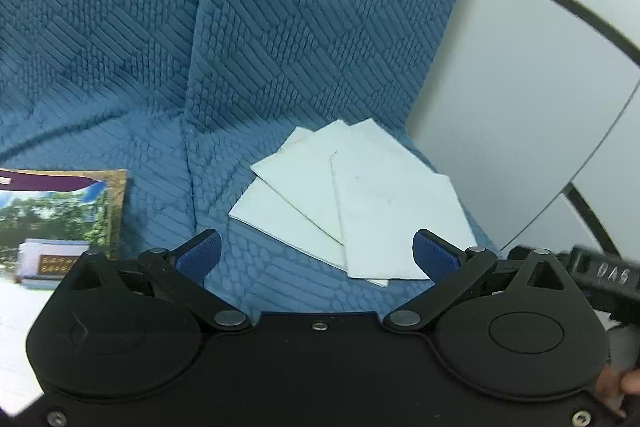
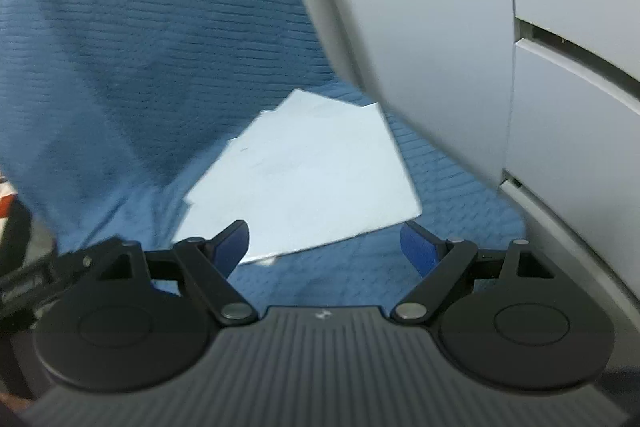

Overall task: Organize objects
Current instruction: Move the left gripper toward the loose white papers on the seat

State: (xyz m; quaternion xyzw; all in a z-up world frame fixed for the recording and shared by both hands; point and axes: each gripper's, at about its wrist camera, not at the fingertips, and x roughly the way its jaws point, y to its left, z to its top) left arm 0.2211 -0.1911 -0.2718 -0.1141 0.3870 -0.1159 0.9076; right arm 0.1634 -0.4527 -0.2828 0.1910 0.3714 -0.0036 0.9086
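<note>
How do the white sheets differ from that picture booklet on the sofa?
The sheets are plain white; the booklet has a colour photo cover. The sheets lie fanned, overlapping, on the right cushion; the booklet lies alone on the left one. The sheets show whole; the frame's edge crops the booklet. Both lie flat on the blue sofa.

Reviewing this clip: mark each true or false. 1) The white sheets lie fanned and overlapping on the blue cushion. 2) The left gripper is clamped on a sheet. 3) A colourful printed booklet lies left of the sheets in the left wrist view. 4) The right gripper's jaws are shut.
1) True: the white sheets overlap in a fan on the blue cushion.
2) False: the left gripper is open and holds nothing.
3) True: the booklet lies at the left edge.
4) False: the right gripper stands wide open, empty.
</note>
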